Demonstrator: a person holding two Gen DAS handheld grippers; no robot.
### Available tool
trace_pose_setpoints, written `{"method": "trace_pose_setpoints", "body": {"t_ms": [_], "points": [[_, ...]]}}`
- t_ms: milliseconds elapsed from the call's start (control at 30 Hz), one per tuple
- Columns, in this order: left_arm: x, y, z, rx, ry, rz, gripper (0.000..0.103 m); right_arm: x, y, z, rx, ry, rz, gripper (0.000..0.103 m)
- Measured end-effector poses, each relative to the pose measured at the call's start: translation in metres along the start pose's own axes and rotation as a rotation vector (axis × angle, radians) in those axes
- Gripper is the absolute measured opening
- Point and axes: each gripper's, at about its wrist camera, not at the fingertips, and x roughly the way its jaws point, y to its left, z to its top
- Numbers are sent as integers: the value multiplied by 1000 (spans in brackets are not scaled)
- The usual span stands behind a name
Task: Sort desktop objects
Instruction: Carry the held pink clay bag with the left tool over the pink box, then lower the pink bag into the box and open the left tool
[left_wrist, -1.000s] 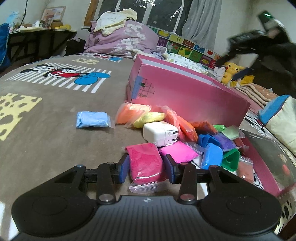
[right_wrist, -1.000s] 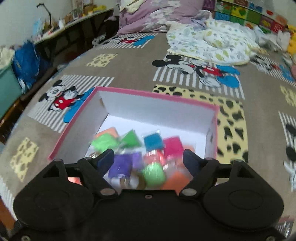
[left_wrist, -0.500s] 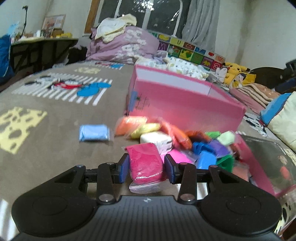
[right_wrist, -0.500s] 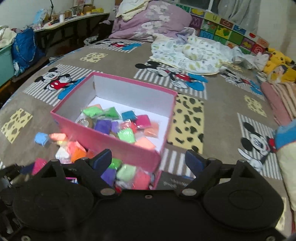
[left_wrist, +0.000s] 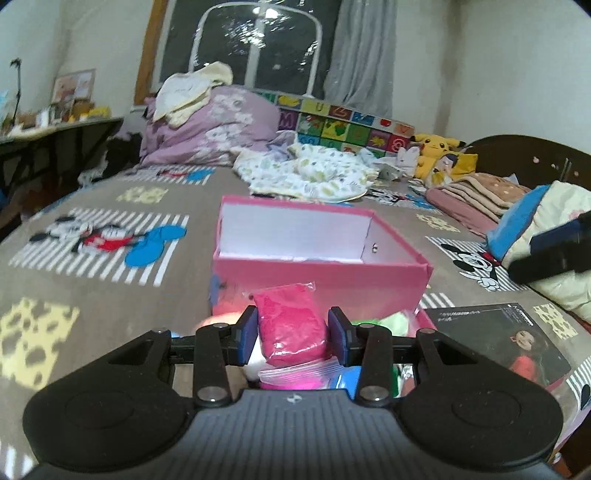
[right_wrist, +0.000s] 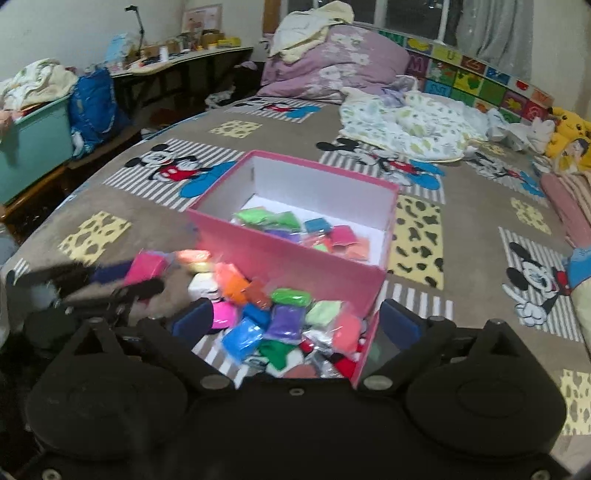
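Now, in the left wrist view, the left gripper (left_wrist: 291, 330) sits higher than a second ago: the pile of packets that lay spread ahead of it has dropped under the fingers, and the open top of the pink cardboard box (left_wrist: 317, 267) shows straight ahead, where before only its side wall faced the camera. The blue-padded fingers (left_wrist: 246, 328) are clenched on the magenta clay packet in a clear zip bag (left_wrist: 291, 325), as before, the packet upright between them with its zip edge hanging below. Beyond the fingertips the box's near wall stands between the packet and the white interior. To the right of the fingers lies a dark printed card with a girl's picture (left_wrist: 517, 343), and farther right a blurred dark shape, the other gripper, juts in.

In the right wrist view, the right gripper (right_wrist: 295, 325) has pulled back and lower than half a second ago; the box (right_wrist: 295, 254) fills more of the frame. Its fingers (right_wrist: 194, 323) are spread wide with nothing between them. Just ahead of them lies the heap of coloured clay packets (right_wrist: 280, 321) against the box's near wall, with a white charger block (right_wrist: 201, 288) at its left. More packets lie inside the box. Far left, blurred, the left gripper carries the magenta packet (right_wrist: 144, 267).
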Motion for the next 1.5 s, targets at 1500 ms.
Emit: {"method": "trace_pose_setpoints", "body": {"t_ms": [1500], "points": [[209, 18, 113, -68, 321, 2, 40, 29, -64, 17, 55, 6, -38, 97]]}}
